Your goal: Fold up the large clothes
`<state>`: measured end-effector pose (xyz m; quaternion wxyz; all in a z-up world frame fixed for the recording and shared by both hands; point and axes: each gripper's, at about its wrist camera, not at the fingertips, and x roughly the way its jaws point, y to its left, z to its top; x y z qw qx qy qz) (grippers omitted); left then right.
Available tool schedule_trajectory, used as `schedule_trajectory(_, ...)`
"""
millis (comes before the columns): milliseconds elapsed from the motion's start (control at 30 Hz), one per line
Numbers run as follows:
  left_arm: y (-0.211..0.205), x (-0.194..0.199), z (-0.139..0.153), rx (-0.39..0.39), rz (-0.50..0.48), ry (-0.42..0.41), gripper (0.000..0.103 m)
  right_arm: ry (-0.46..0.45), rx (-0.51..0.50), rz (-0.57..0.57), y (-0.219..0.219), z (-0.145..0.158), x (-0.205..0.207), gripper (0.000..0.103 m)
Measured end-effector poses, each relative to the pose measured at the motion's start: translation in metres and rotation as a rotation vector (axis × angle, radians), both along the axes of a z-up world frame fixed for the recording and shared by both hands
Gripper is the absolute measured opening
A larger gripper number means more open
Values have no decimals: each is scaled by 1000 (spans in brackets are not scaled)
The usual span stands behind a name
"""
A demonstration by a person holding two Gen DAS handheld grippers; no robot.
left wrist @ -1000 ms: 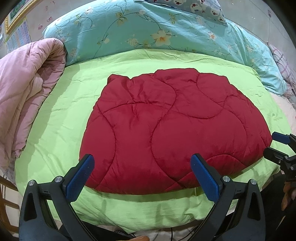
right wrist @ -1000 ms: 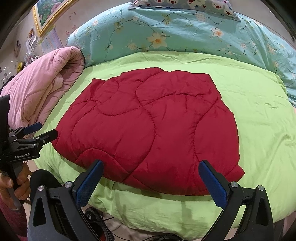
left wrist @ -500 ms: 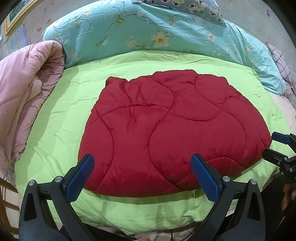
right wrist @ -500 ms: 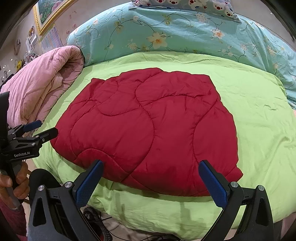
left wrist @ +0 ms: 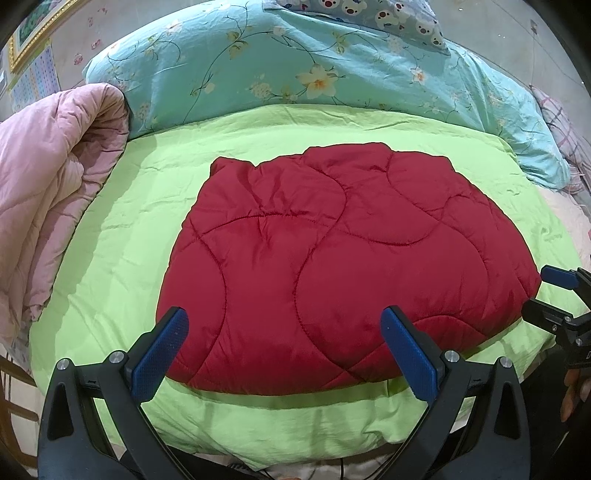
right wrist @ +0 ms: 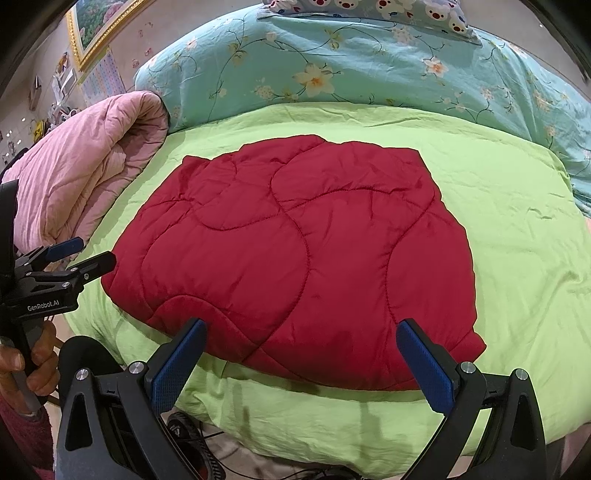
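Observation:
A red quilted garment point(left wrist: 340, 258) lies spread flat on a lime green sheet point(left wrist: 129, 229); it also shows in the right wrist view point(right wrist: 295, 254). My left gripper point(left wrist: 284, 332) is open and empty, above the garment's near left edge. My right gripper point(right wrist: 301, 343) is open and empty, above the garment's near right edge. The right gripper shows at the right edge of the left wrist view point(left wrist: 546, 295). The left gripper shows at the left of the right wrist view point(right wrist: 81, 254). Neither touches the garment.
A rolled pink quilt point(left wrist: 44, 206) lies along the left of the bed. A teal floral duvet point(left wrist: 314, 62) and a bear-print pillow point(left wrist: 388, 18) lie at the back. The bed's front edge point(right wrist: 332, 424) drops off below the grippers, with cables on the floor point(right wrist: 207, 461).
Both grippers have moved slightly lower and nearer to the bed's front edge. The garment has not moved and both grippers stay open.

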<state>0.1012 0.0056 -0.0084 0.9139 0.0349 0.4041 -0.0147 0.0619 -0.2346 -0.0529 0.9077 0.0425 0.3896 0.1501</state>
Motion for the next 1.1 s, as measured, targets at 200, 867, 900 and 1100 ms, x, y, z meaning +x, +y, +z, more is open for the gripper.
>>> schedule_trajectory(200,-1,-1,2,-4,-2,-5,103,-2,-1,2,-1,1,0,103)
schedule_trajectory(867,0,1,5,-14,-8,-19,103,-10,-7,0,0,7,2,103)
schedule_trajectory(900,0,1,5,-14,-8,-19,103,-10,-7,-2,-1,7,2,103)
schedule_trajectory(1100,0,2,6,-12,-9,-25,103,-13,-8,1,0,8,4,103)
